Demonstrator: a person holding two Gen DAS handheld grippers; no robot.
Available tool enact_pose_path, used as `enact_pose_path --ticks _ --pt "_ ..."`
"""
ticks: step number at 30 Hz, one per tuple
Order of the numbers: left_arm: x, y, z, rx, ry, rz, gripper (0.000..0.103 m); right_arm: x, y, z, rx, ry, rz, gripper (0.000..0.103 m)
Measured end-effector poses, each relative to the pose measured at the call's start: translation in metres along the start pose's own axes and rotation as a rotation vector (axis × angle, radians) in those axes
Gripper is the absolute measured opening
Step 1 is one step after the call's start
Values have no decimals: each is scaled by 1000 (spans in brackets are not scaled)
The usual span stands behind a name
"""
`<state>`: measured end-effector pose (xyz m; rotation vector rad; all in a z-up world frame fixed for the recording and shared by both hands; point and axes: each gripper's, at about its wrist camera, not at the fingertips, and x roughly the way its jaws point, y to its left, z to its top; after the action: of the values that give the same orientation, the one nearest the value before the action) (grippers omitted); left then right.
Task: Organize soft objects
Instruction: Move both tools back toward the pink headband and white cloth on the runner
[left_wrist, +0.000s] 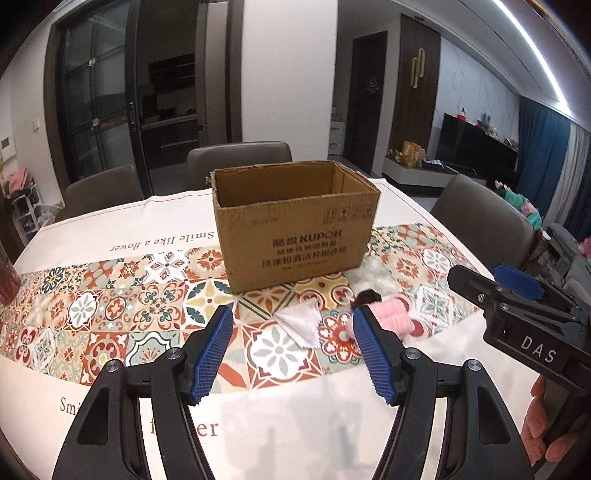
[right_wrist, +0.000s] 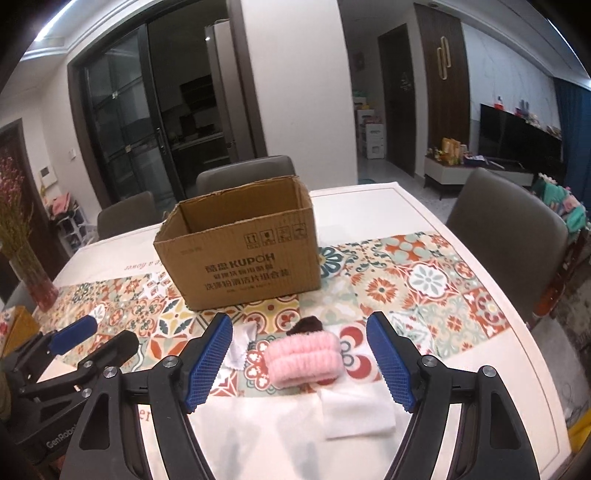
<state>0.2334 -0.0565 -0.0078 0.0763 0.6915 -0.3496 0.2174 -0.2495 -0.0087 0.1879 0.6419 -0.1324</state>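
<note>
1. Left wrist view: cardboard box (left_wrist: 295, 221) mid tabletop, open top, printed "KUPOH"; tablecloth (left_wrist: 110, 240) reads "Smile like a flower"
2. Right gripper (left_wrist: 517, 291) body marked "DAS", partly cut off at frame edge
3. Pink fuzzy roll (right_wrist: 304, 356) near tabletop's front edge, dark soft item (right_wrist: 304, 325) behind, half hidden
4. White cloth (left_wrist: 301, 326) beside
5. Left gripper (left_wrist: 291, 354) released, empty; right gripper spread, nothing grasped

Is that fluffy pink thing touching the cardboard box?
Apart. In the right wrist view, a stretch of patterned tablecloth shows between the pink fluffy band and the cardboard box; the band lies nearer the camera, between the open right tool fingers.
</note>
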Motion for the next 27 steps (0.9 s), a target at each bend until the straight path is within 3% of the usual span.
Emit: enact_pose_path --ticks 13,27 --pt "-3 -16 -22 79 14 -61 67 -4 -15 -38 21 60 -57 76" --pt "30 -40 -24 75 64 -140 67 34 -42 -63 63 191 -96 76"
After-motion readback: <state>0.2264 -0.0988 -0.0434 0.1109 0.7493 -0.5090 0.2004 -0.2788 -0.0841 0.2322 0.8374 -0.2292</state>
